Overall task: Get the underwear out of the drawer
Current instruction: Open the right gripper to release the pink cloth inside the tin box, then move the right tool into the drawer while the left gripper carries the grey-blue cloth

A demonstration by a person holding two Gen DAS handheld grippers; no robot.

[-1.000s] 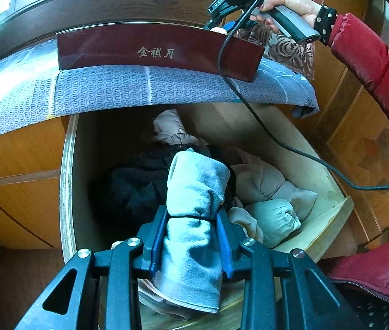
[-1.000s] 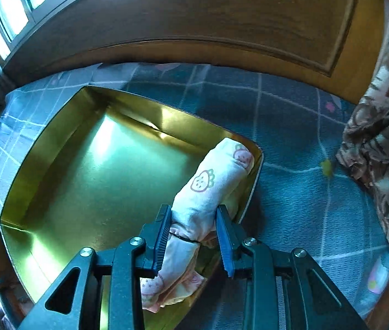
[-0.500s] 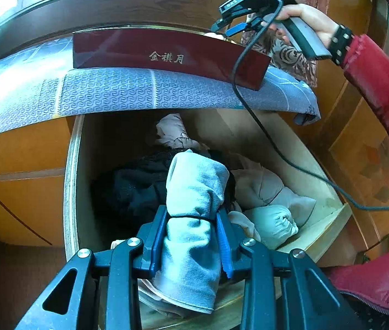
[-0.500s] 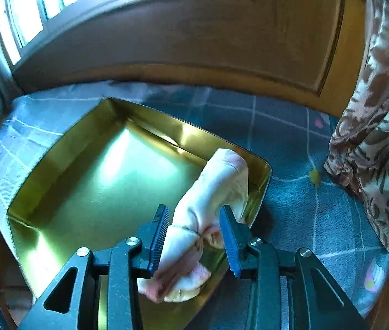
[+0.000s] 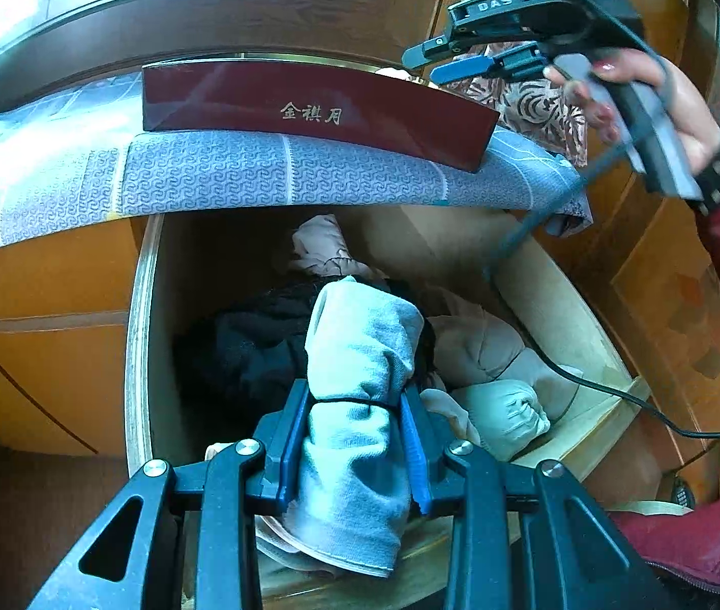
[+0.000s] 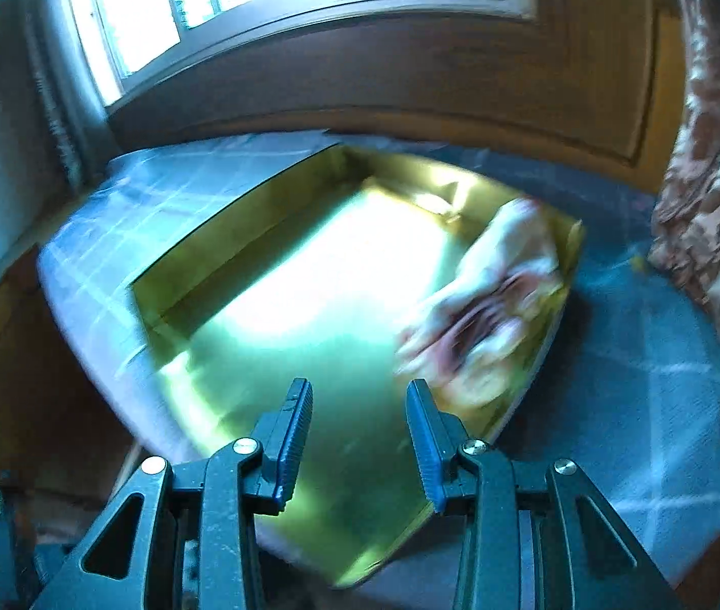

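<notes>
The left hand-held gripper (image 5: pixel 355 450) is clamped on a rolled grey underwear bundle (image 5: pixel 360 381) above the open drawer (image 5: pixel 553 279). The right hand-held gripper (image 6: pixel 358 439) stands open and empty; a pale rolled piece (image 6: pixel 492 300) lies in the gold tray (image 6: pixel 268 234). Several rolls (image 5: pixel 492 406) are left in the drawer.

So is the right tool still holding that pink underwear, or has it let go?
Let go. The right tool is open with nothing between its pads, and the pink underwear lies apart in the gold tray.

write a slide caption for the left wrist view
Left claw grips rolled grey underwear above the open drawer.
</notes>
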